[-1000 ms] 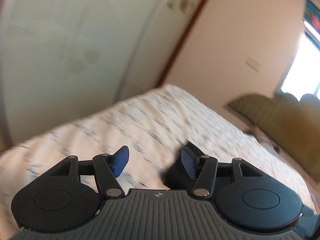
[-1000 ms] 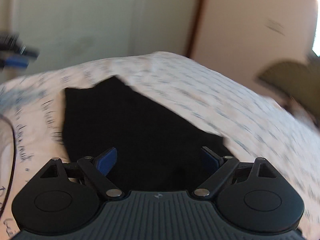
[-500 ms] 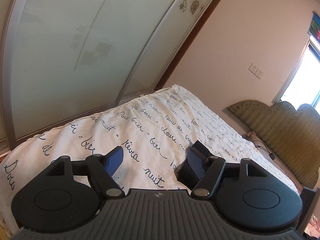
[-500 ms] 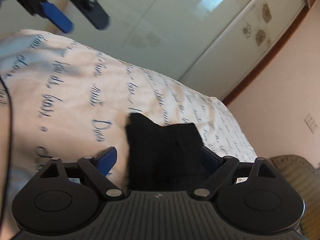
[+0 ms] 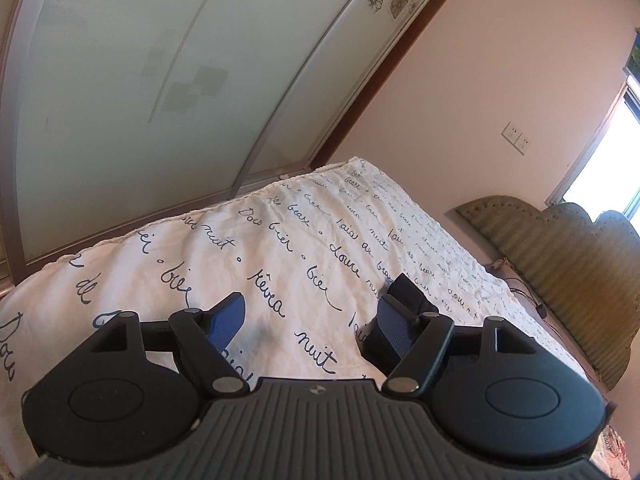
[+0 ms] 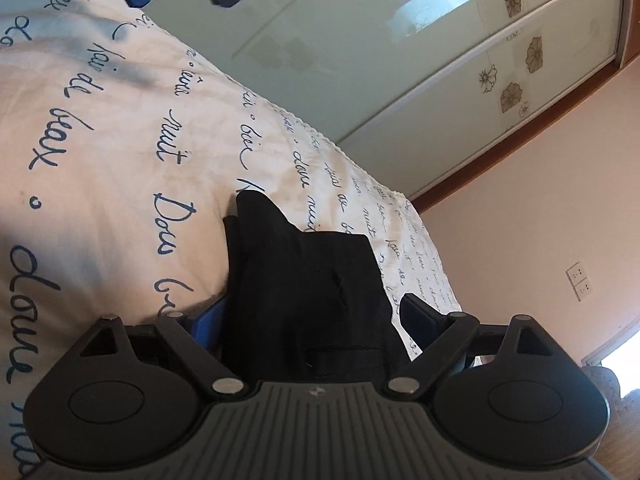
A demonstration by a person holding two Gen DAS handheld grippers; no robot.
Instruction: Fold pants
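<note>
The pants (image 6: 308,292) lie in a compact black bundle on the bed (image 6: 100,184), layers stacked, and by the look of it the folding is nearly done. Landmark is that bundle: everything else gets placed off it.

Right tongs (image 6: 310,322) straddle the near end of the bundle, jaws spread wide, one blue pad on each side of the cloth, neither visibly pinching it. Nothing held. Left tongs (image 5: 310,320) hover over bare sheet just left of the bundle, jaws well apart and empty; the right pad sits close against the bundle's corner (image 5: 404,300), and whether it touches I cannot tell. From the right camera, the left tongs' tips show at the top edge, well beyond the bundle's far end.

Now the risks. A peak of cloth (image 6: 252,204) sticks up at the far end, so the stack isn't flat; close on the top layers only and the lower ones slide out, undoing the fold. Dig too deep and a pad catches the sheet with the pants, dragging bedding along. And the soft bed gives, so any press could tip the bundle sideways.
</note>
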